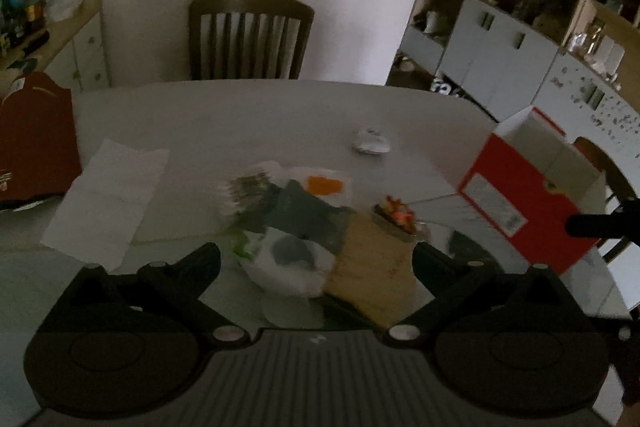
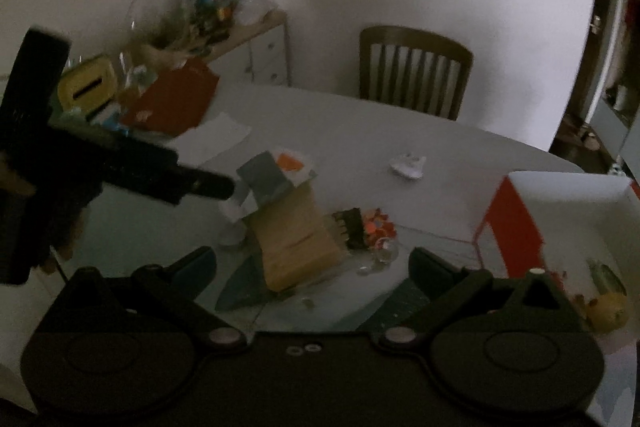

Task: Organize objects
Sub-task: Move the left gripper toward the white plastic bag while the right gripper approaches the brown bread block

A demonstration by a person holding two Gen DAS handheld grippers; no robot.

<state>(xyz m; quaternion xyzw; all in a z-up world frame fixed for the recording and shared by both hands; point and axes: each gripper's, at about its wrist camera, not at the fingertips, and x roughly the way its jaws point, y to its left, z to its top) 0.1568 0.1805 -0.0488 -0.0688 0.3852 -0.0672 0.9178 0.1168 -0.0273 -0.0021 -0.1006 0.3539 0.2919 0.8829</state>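
A pile of flat items lies mid-table: a tan wooden block (image 1: 372, 267), a grey-green piece (image 1: 304, 211), a white soft item (image 1: 288, 263) and a white card with an orange patch (image 1: 324, 185). My left gripper (image 1: 316, 259) is open, its fingers wide on either side of the pile's near end. My right gripper (image 2: 314, 263) is also open and holds nothing, just short of the tan block (image 2: 292, 239). A small colourful trinket (image 2: 372, 227) sits right of the block. A finger (image 2: 204, 187) of my left gripper reaches the pile from the left.
An open red box (image 2: 516, 223) with a white inside stands at the right, a yellow object (image 2: 608, 311) in it. Also on the table are a crumpled white scrap (image 1: 372, 141), a paper sheet (image 1: 108, 203) and a dark red bag (image 1: 36, 139). A chair (image 1: 250, 35) stands behind, a cluttered sideboard (image 2: 256, 27) left.
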